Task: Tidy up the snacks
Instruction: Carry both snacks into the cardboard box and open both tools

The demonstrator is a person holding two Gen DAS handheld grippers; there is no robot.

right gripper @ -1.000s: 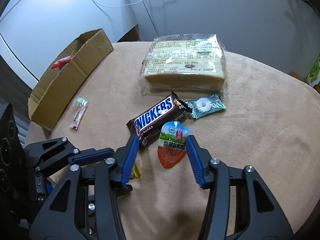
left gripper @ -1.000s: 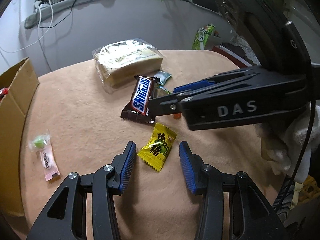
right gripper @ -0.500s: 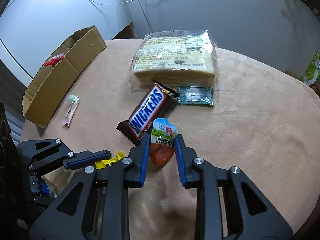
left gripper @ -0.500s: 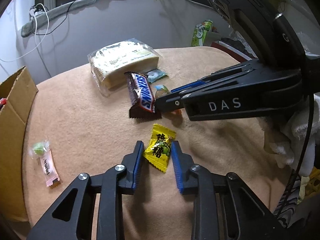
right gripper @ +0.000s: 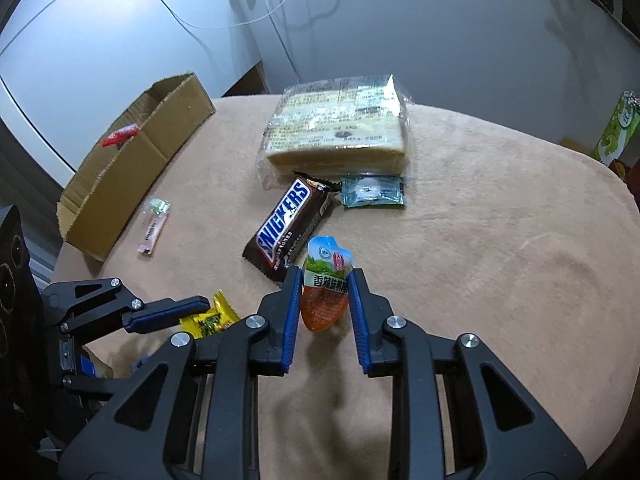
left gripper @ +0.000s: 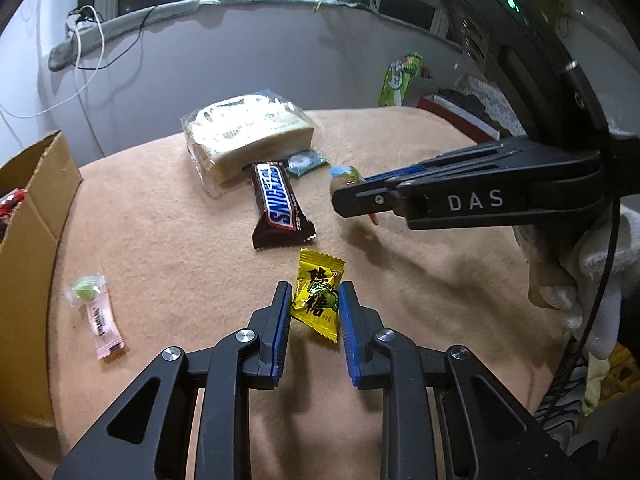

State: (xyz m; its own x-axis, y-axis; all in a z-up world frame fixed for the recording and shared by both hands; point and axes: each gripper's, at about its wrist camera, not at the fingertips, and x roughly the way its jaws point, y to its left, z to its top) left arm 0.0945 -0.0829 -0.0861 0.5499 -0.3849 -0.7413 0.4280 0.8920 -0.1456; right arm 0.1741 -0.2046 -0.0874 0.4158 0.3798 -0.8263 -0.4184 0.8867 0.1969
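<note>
My left gripper (left gripper: 313, 292) is shut on a yellow candy (left gripper: 318, 300) that lies on the beige table cloth (left gripper: 160, 248). In the right wrist view that gripper (right gripper: 204, 304) shows at lower left, with the yellow candy (right gripper: 212, 320) in its tips. My right gripper (right gripper: 326, 276) is shut on an orange pouch with a blue-green top (right gripper: 328, 260), held slightly above the cloth. The left wrist view shows the right gripper (left gripper: 340, 200) from the side; the pouch (left gripper: 346, 174) pokes out behind its tip. A Snickers bar (right gripper: 286, 224) lies just left of the pouch.
A wrapped bread pack (right gripper: 340, 136) and a teal sachet (right gripper: 372, 190) lie behind the Snickers bar (left gripper: 276, 204). A pink stick and a green candy (left gripper: 96, 312) lie at left near an open cardboard box (right gripper: 132, 172) holding a red packet. A gloved hand (left gripper: 560, 272) is at right.
Both grippers have closed, the left on the yellow candy and the right on the orange pouch. The right one has lifted the pouch slightly. The Snickers bar has swung round a little.
</note>
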